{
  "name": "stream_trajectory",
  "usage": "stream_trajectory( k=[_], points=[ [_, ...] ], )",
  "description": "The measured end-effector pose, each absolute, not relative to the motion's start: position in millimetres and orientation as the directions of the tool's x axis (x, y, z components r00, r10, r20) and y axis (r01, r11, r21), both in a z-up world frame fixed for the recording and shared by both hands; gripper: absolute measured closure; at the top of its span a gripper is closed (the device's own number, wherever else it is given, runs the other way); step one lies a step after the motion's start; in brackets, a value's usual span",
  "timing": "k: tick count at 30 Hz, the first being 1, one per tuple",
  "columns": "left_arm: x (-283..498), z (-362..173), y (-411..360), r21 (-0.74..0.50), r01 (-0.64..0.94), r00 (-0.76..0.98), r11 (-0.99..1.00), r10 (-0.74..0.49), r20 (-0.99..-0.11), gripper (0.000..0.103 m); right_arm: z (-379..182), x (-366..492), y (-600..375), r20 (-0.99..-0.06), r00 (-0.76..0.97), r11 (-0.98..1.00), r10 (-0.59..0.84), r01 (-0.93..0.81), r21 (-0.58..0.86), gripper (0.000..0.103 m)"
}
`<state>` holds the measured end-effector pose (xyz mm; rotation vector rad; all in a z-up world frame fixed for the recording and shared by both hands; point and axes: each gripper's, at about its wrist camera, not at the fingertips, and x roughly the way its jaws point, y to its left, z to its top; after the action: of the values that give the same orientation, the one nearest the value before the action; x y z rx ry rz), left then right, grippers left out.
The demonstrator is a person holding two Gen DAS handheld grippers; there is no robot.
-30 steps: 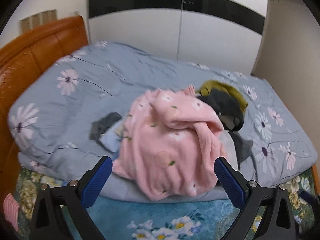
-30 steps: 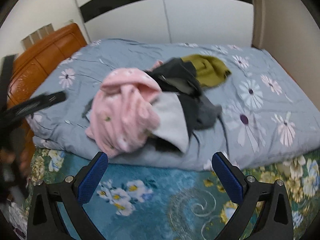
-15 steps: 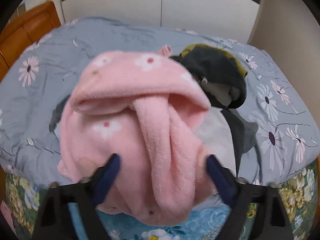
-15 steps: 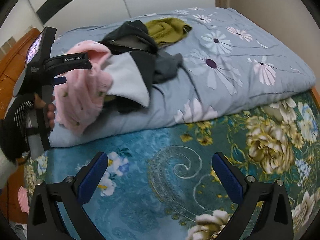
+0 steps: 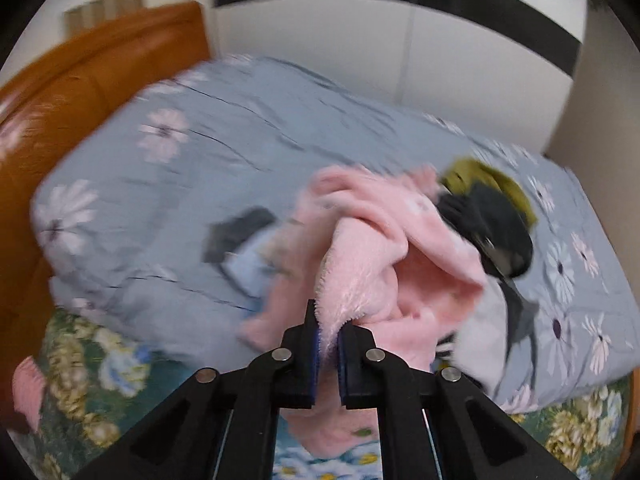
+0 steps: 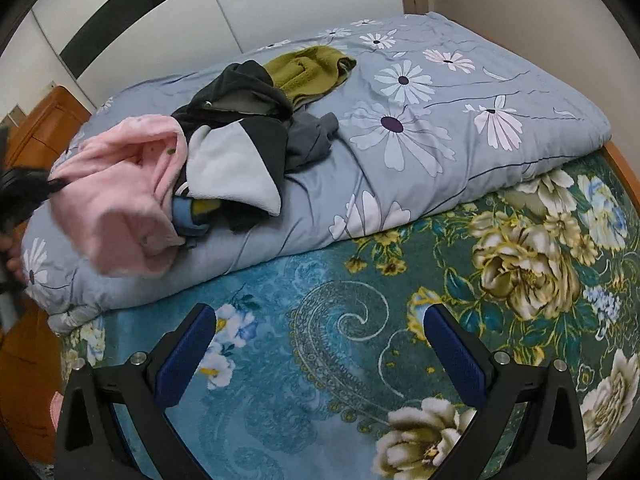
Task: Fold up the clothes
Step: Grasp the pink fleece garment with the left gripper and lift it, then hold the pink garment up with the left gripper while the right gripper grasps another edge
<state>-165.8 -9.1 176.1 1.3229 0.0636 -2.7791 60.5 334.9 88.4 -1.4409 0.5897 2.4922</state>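
The pink fleece garment (image 5: 384, 248), a second ago only framed by wide jaws, is now pinched in the left gripper (image 5: 327, 332) ahead of the pile; unfolding can follow. The right gripper (image 6: 320, 344) is held agape.

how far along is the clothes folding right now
Nothing looks folded yet. In hand: the left gripper is shut on an edge of the pink fleece garment, with the right gripper open over the floral bedspread. Left: the dark hoodie and olive garment lie heaped on the grey quilt.
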Motion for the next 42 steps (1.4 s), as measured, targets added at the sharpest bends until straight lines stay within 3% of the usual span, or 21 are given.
stream_trajectory(
  k=[5,13,23,32,42],
  points=[
    [-112.4,231.0,-57.7,0.122,0.115,-0.709,-0.986,-0.168,-0.685,0.096,101.7,79.6,328.5,-0.848,-0.525,-0.902,-0.066,-0.333,0.276,0.0],
    [-8.6,300.4,-138.6,0.098,0.248,-0.761,-0.964,-0.257,-0.596,0.096,112.5,97.7,298.4,-0.815,-0.552,-0.9,-0.176,-0.245,0.36,0.0],
    [93.1,334.6,-186.6,0.155,0.309,-0.753,-0.938,-0.341,-0.563,0.096,86.7,71.1,209.1,-0.655,-0.513,-0.711,-0.554,-0.118,0.693,0.0],
    [141.1,350.6,-217.2,0.13,0.372,-0.735,-0.919,-0.377,-0.564,0.096,20.9,32.8,133.3,-0.684,-0.319,-0.66,-0.656,-0.197,0.725,0.0],
    [130.1,324.5,-255.0,0.169,0.43,-0.66,-0.887,-0.437,-0.612,0.096,-78.2,18.8,91.2,-0.667,-0.177,-0.542,-0.724,-0.453,0.708,0.0]
  ],
)
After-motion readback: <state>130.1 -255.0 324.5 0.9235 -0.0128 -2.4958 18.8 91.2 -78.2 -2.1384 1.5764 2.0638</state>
